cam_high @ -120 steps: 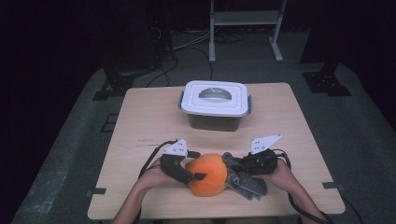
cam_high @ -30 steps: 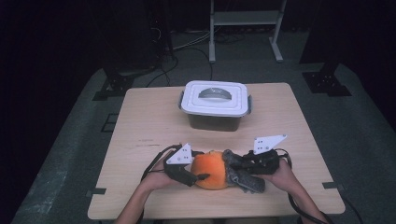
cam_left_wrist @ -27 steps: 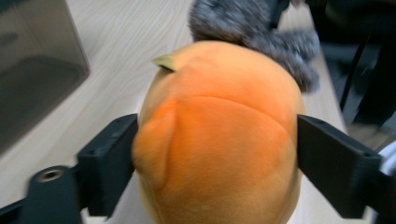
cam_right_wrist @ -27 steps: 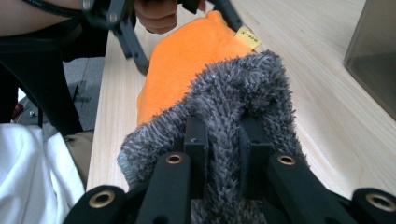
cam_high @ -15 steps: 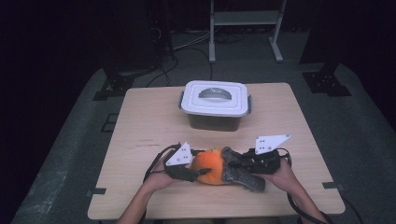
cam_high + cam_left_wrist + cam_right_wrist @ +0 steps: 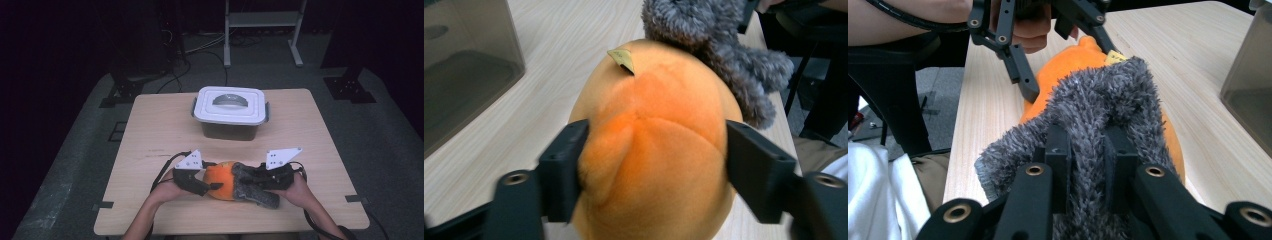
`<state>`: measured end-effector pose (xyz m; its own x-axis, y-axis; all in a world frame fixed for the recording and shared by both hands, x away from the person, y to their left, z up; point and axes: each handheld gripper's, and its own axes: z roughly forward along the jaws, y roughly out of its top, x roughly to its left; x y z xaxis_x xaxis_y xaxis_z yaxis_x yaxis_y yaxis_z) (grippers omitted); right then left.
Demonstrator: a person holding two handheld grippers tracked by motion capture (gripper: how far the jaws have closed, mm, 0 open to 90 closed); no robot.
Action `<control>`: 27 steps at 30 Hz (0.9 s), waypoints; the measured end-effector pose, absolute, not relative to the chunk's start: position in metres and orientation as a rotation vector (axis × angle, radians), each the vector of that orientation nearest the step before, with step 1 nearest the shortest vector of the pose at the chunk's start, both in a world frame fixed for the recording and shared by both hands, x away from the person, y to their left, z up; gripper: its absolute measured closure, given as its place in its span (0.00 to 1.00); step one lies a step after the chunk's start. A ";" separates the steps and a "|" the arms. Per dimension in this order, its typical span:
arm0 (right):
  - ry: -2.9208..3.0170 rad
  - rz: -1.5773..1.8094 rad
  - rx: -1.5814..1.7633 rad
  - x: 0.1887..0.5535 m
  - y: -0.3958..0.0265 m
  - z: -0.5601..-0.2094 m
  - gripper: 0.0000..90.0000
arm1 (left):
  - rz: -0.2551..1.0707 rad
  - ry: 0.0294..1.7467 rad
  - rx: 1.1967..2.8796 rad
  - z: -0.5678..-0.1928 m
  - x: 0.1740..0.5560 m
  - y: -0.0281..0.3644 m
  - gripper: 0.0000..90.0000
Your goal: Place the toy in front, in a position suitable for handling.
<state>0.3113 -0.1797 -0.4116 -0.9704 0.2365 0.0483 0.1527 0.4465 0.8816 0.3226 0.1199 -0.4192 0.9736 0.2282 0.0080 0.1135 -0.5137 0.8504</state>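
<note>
On a wooden counter, behind which a lidded plastic container stands well apart, a person works an orange plush toy lying near the front edge, between both hands. The right claw is clamped tight on the toy's grey shaggy part, pinching a fold of pile. The left claw straddles the orange body, its jaws having just eased open a little, the pads touching the plush at either flank. Done well, the right should anchor the grey fabric while the left takes a deeper, centred bite.
</note>
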 end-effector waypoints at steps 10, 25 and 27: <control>2.596 1.509 0.448 0.319 -0.198 -0.416 0.84 | 0.109 0.218 2.127 -0.421 0.323 0.127 0.37; 2.578 1.551 0.363 0.312 -0.179 -0.413 0.84 | 0.106 0.199 2.133 -0.420 0.324 0.132 0.33; 2.590 1.563 0.377 0.314 -0.182 -0.415 0.84 | 0.113 0.183 2.135 -0.421 0.323 0.133 0.37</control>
